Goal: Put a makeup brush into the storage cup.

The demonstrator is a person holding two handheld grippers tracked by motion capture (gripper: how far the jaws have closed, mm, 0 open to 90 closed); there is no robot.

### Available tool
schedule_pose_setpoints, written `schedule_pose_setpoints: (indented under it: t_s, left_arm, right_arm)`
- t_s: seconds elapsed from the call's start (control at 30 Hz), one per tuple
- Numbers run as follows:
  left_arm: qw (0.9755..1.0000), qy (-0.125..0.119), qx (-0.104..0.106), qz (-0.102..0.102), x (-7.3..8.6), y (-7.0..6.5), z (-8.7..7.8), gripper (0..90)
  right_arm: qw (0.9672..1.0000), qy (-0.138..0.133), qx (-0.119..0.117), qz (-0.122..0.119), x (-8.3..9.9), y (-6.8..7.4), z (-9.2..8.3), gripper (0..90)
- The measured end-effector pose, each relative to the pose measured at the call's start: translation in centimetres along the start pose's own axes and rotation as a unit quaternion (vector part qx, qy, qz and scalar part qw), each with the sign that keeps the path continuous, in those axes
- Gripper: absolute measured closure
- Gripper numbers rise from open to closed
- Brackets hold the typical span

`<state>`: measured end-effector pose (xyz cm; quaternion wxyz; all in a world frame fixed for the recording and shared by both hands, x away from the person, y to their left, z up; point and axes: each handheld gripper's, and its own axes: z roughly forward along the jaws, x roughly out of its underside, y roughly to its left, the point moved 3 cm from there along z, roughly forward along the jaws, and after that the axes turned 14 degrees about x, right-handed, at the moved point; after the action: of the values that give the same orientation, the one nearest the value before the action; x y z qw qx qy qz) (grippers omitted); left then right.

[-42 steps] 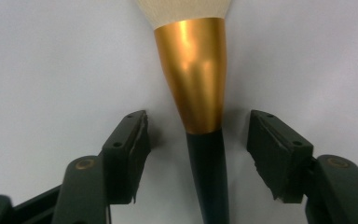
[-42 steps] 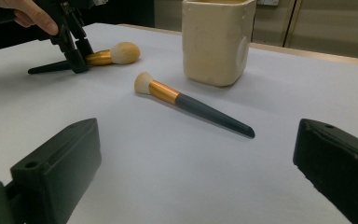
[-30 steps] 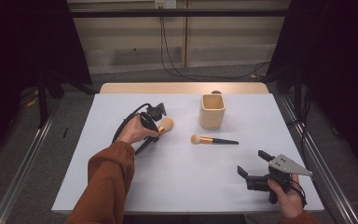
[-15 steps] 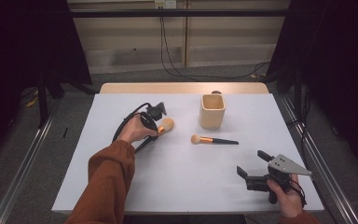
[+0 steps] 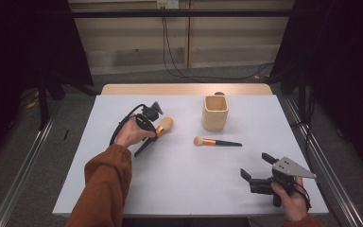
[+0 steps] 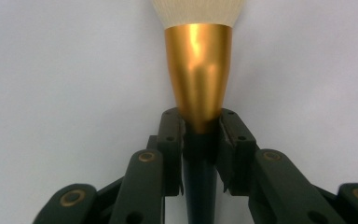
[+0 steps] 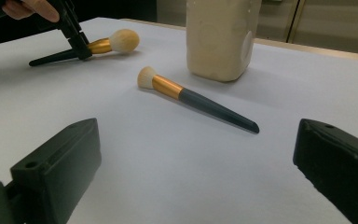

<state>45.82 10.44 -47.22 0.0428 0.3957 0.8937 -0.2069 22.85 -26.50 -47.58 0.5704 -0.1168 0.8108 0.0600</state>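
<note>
Left tongs (image 5: 152, 126): my jaws have just been closing and now they are clamped on the first brush (image 6: 198, 74), at the place where its gold collar meets the dark handle.
First brush: it lies between my left jaws, the pale bristle head pointing away from my hand, the handle tail (image 5: 141, 147) coming back under the tongs. In the right gripper view it looks to rest still on the worktop (image 5: 179, 184), not lifted.
Right tongs (image 5: 257, 172): my jaws stand wide apart with nothing between them, low over the worktop at my near right.
Second brush (image 7: 196, 101): it lies flat, free, just ahead of my right tongs, between them and the cup.
Cup (image 5: 215, 112): it stands upright beyond the second brush, to the right of my left tongs; I see no brush in it.
Progress: I judge the grip on the first brush is done. Still left: to lift it, carry it to the cup, then the same for the second brush.
</note>
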Motion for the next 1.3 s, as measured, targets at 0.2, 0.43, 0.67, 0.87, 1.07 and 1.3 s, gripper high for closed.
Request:
schedule_pose_setpoints:
  t_s: [0.2, 0.43, 0.67, 0.87, 1.07, 1.3]
  left_arm:
    - [0.9988, -0.049, -0.001, 0.004, 0.3, -0.2, -1.4, 73.0]
    - [0.9941, -0.106, -0.015, 0.017, 0.7, -0.7, -2.9, 73.0]
    - [0.9870, -0.159, -0.004, 0.024, 1.3, -1.1, -3.8, 73.0]
    - [0.9794, -0.200, -0.018, 0.022, 1.6, -1.7, -4.2, 73.0]
    - [0.9625, -0.268, -0.005, 0.043, 2.3, -2.0, -4.5, 72.9]
    - [0.9499, -0.307, 0.001, 0.057, 3.0, -2.3, -4.6, 72.9]
  right_arm:
    - [1.0000, 0.000, -0.001, 0.002, 0.0, 0.0, 0.0, 0.7]
    - [1.0000, 0.000, -0.001, 0.000, 0.0, 0.0, 0.0, 0.7]
    - [1.0000, 0.000, -0.001, 0.000, 0.0, 0.0, 0.1, 0.7]
    - [1.0000, -0.002, -0.002, -0.001, -0.1, 0.1, 0.1, 0.7]
    - [1.0000, -0.002, 0.000, 0.004, -0.1, 0.1, 0.0, 0.7]
    - [1.0000, -0.003, -0.001, 0.004, -0.1, 0.1, 0.0, 0.7]
